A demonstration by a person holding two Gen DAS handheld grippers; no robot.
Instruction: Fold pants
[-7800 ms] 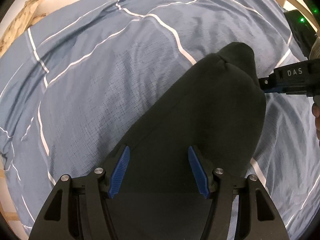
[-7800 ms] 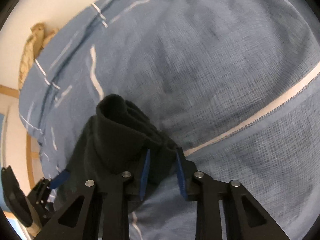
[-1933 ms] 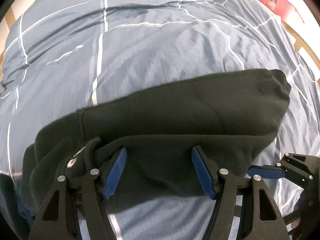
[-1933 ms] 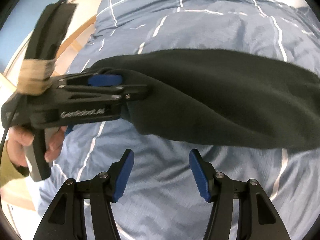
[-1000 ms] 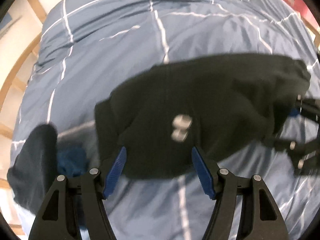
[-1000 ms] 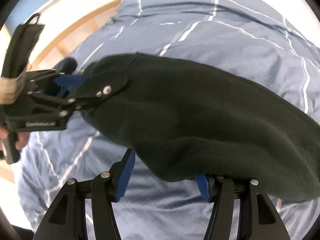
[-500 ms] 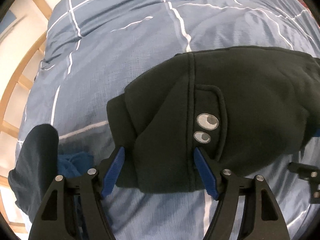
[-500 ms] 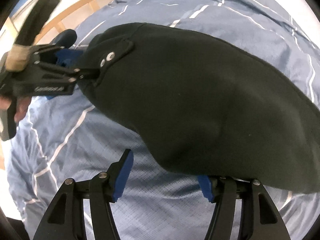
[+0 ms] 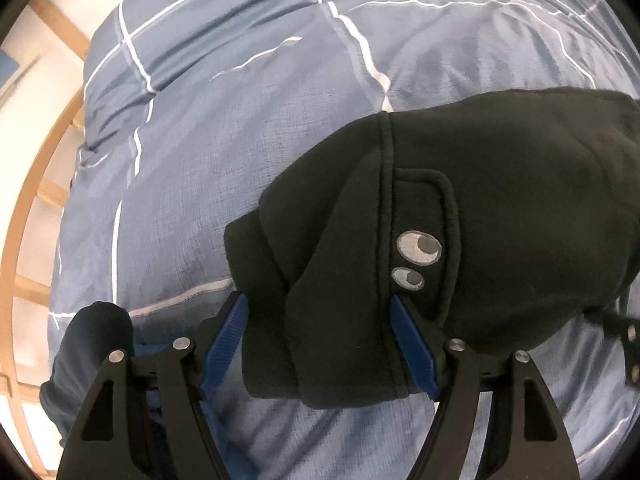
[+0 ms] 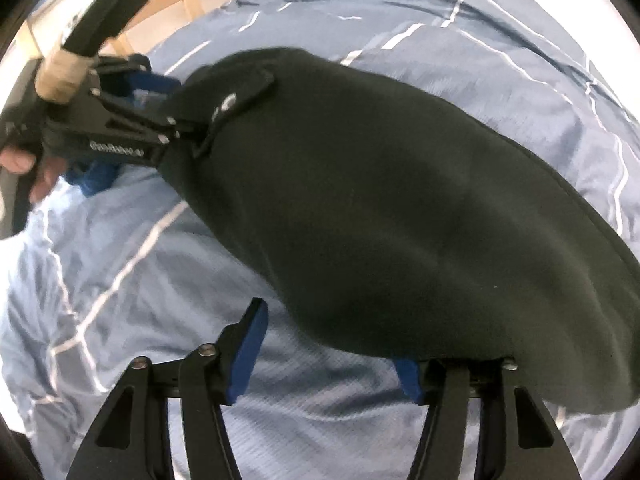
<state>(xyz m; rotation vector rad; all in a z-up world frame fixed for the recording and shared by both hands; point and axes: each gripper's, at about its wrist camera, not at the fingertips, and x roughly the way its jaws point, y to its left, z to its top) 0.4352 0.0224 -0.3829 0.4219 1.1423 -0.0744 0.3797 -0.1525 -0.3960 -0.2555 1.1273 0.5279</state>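
Nearest to me in the left wrist view, my left gripper (image 9: 320, 344) stands wide apart, its blue pads (image 9: 224, 344) on either side of the folded end of the black fleece pants (image 9: 460, 240), not pressed onto the cloth. Just past the right pad sits a pocket flap with two embroidered googly eyes (image 9: 418, 246). The pants lie folded on a blue duvet (image 9: 240, 120) with thin white check lines. At the lower left lies a dark navy garment (image 9: 92, 344), beside the bed's wooden rail (image 9: 24, 208).

In the right wrist view, my right gripper (image 10: 332, 356) is also spread wide. The left pad (image 10: 248, 356) hovers over bare duvet (image 10: 120, 280); the near edge of the pants (image 10: 400, 216) drapes over the right pad. Farther off, at the upper left, my left gripper (image 10: 188, 122) reaches the far end of the pants, held by my hand (image 10: 28, 172). That area is blurred.
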